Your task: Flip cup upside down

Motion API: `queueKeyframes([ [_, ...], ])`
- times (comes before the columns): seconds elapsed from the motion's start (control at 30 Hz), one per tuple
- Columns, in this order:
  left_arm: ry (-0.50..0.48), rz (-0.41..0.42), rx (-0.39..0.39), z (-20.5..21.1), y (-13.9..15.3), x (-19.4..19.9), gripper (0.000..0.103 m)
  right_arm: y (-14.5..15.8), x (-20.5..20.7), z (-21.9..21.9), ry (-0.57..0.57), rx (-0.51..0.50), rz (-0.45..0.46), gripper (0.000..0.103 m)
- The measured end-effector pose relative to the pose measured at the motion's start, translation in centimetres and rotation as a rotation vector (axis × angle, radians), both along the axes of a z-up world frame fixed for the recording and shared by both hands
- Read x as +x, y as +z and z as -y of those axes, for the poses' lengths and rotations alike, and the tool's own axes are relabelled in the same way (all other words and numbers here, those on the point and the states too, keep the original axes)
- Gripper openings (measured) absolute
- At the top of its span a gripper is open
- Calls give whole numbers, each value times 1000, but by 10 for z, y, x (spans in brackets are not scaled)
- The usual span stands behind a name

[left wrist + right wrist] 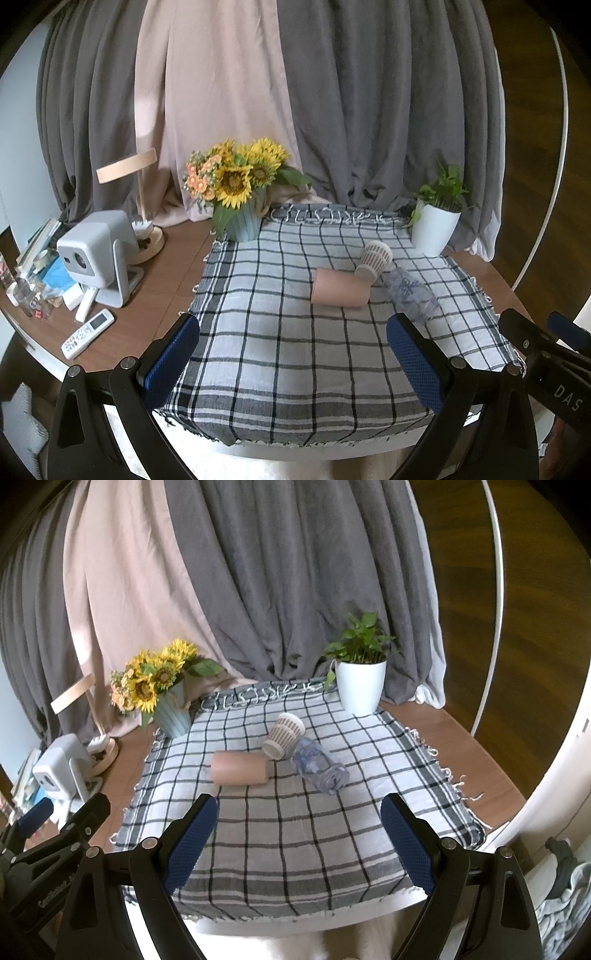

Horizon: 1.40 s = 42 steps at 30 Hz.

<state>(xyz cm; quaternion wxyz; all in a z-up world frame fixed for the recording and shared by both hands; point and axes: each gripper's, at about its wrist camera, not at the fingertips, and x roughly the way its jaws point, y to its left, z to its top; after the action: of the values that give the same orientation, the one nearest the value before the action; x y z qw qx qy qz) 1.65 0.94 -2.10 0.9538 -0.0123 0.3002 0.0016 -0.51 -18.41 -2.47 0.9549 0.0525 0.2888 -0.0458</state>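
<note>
A pink cup (339,288) (240,768) lies on its side on the checked cloth (280,343) (295,830). A white patterned cup (373,260) (283,735) lies tilted on its side just behind it. A clear plastic cup (412,293) (320,768) with blue print lies on its side to their right. My left gripper (293,363) is open and empty over the cloth's near part, well short of the cups. My right gripper (299,843) is open and empty, also short of the cups. The right gripper's body shows at the right edge of the left wrist view (546,350).
A sunflower vase (242,218) (173,712) stands at the cloth's back left, a white plant pot (434,227) (360,686) at the back right. A projector (98,254), lamp (142,221), remote (86,334) and clutter sit on the wooden table (162,277) to the left. Curtains hang behind.
</note>
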Motion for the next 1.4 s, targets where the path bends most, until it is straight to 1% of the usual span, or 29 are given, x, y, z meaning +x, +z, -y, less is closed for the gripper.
queueKeyframes([
  [0.13, 20, -33, 12, -3, -7, 9, 103, -12, 11, -7, 21, -4, -34, 90],
  [0.17, 24, -41, 12, -5, -9, 11, 103, -8, 14, -7, 24, -4, -38, 90],
  [0.3, 65, -94, 3, -7, -21, 27, 103, -14, 34, -7, 54, -9, -74, 90],
  [0.4, 110, -145, -42, -11, -32, 43, 103, -21, 54, -7, 89, -10, -112, 90],
  [0.5, 159, -201, -67, -11, -44, 59, 103, -29, 79, -8, 126, -19, -155, 90],
  [0.57, 191, -217, -62, -10, -49, 69, 103, -33, 99, -9, 165, -25, -193, 90],
  [0.67, 263, -250, -66, -10, -59, 87, 103, -42, 132, -11, 240, -41, -252, 90],
  [0.83, 364, -309, -107, -13, -76, 112, 103, -57, 185, -19, 364, -71, -342, 90],
  [1.03, 489, -378, -144, -17, -99, 132, 103, -76, 241, -36, 490, -138, -429, 90],
  [1.2, 618, -418, -147, -23, -120, 142, 103, -92, 277, -56, 590, -218, -486, 90],
  [1.3, 662, -454, -179, -28, -132, 150, 103, -102, 295, -72, 666, -277, -520, 90],
  [1.4, 697, -473, -204, -31, -141, 157, 103, -110, 307, -84, 725, -311, -559, 90],
])
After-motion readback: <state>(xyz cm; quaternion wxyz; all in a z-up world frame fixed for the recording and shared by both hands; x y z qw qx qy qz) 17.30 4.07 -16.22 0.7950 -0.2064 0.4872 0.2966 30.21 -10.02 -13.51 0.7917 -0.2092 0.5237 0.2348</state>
